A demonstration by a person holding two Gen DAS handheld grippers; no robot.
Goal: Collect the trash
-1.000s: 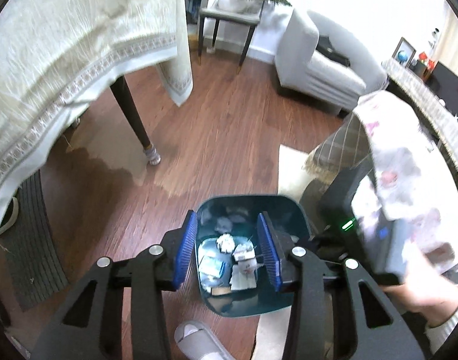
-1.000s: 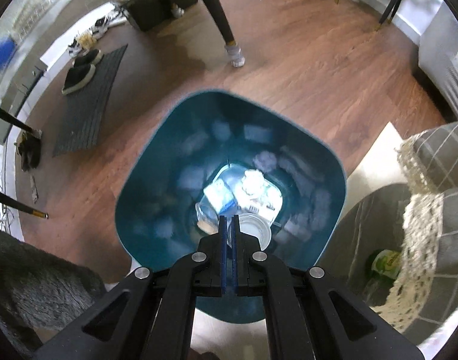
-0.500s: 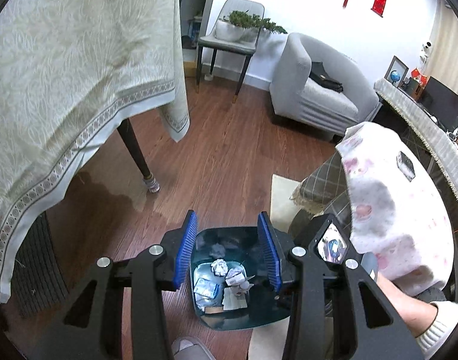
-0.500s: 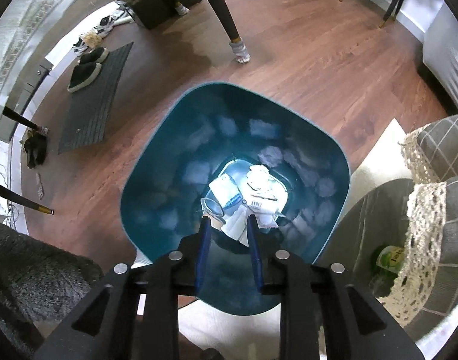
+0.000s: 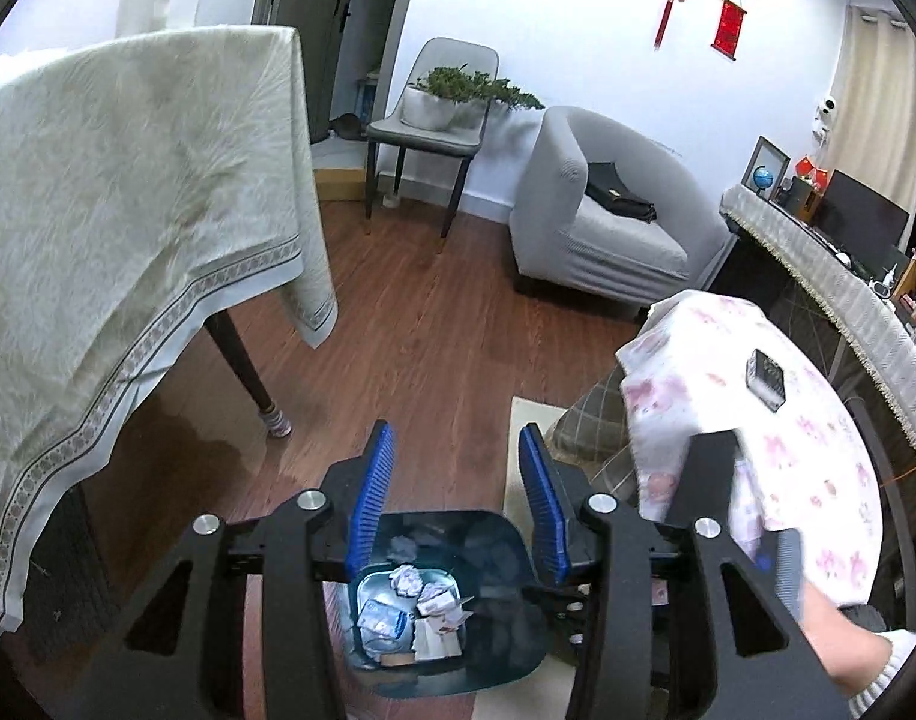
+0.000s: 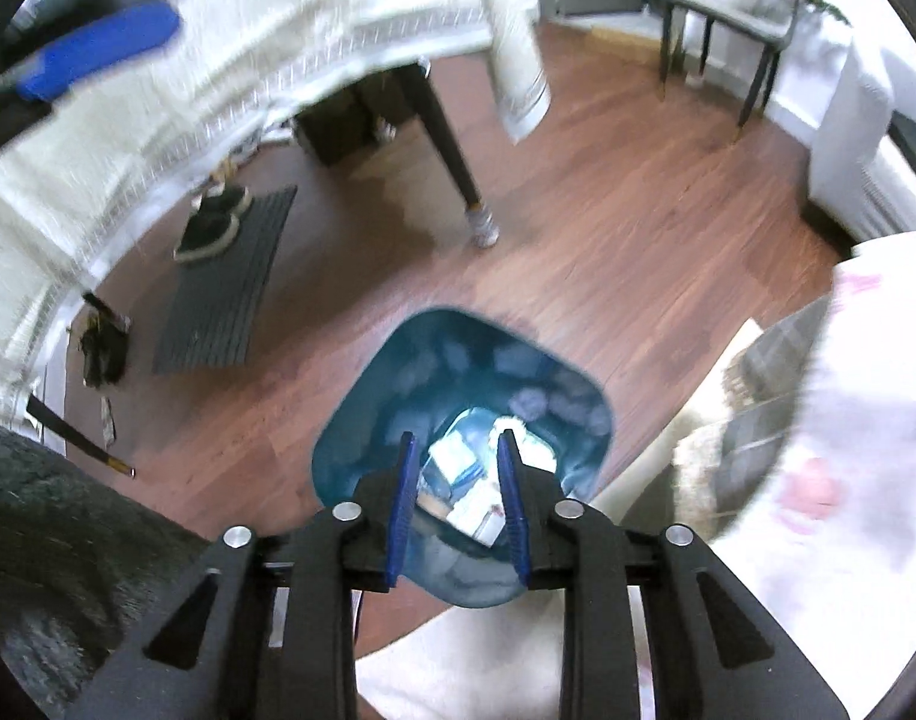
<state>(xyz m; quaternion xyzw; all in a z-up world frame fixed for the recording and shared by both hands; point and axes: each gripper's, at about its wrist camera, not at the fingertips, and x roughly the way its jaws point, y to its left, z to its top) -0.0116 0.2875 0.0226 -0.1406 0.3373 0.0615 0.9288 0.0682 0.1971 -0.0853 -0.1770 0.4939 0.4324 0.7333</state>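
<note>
Left wrist view first: the left gripper [image 5: 455,498] hangs above the floor with its 2 blue-padded fingers [image 5: 371,495] spread wide and nothing between them. Directly below it stands the teal trash bin [image 5: 500,546], and at the bottom of that bin lies the collected trash [image 5: 419,609]: crumpled paper balls, a blue-and-white wrapper and some flat scraps. Off to the side, the person's right hand [image 5: 836,642] grips the other tool beside a small round table draped in a pink floral cloth [image 5: 818,420].

From the right wrist, the right gripper [image 6: 455,510] is likewise parted and empty, poised over the same bin [image 6: 392,384], whose litter [image 6: 470,480] shows between the pads; this view is blurred. Around the bin runs a wooden floor [image 6: 608,252]. Farther out stand a dining table under a cream tablecloth [image 5: 128,192], a dark doormat [image 6: 230,282] with black shoes [image 6: 209,222] on it, and a grey armchair [image 5: 602,216].
</note>
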